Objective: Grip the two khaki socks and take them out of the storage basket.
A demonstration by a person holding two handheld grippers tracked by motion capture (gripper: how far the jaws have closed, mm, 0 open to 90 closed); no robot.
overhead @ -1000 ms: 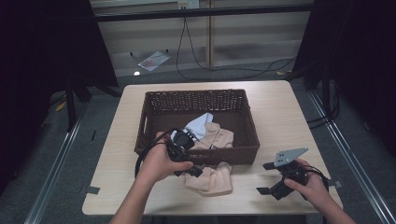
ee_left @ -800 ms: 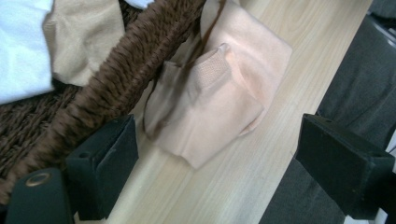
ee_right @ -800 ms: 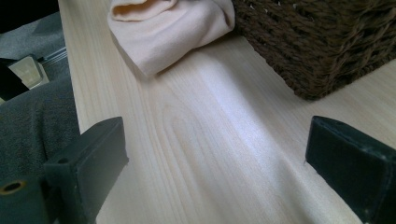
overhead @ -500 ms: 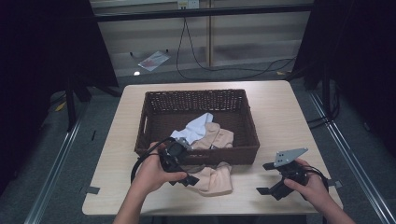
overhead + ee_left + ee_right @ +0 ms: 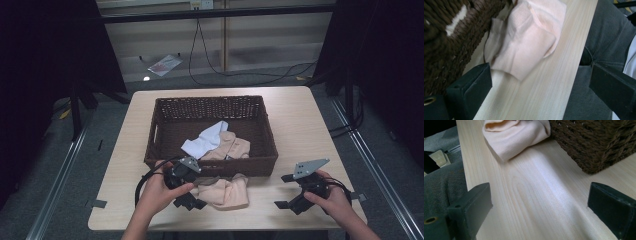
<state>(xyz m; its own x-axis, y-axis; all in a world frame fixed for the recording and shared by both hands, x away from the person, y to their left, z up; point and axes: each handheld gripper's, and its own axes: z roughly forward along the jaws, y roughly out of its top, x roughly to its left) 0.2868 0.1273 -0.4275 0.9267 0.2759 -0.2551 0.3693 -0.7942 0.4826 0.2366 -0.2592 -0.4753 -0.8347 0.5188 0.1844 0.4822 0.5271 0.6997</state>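
Just beyond the wide-open left tongs (image 5: 192,202) lies the peach cloth (image 5: 226,192); right tongs (image 5: 289,192) gape.

At the table: a basket, cloths and my two grippers

The basket (image 5: 212,131) sits mid-table (image 5: 305,120) with two cloths (image 5: 220,142) in it; a folded cloth (image 5: 225,192) lies before its near wall, my left gripper (image 5: 192,200) just left of it, my right gripper (image 5: 285,192) well apart to the right

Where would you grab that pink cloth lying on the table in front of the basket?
Probably the pink cloth's bunched near edge, coming with the open left tongs from its left side. It lies crumpled against the basket, so the folds facing the table edge stand free to pinch.
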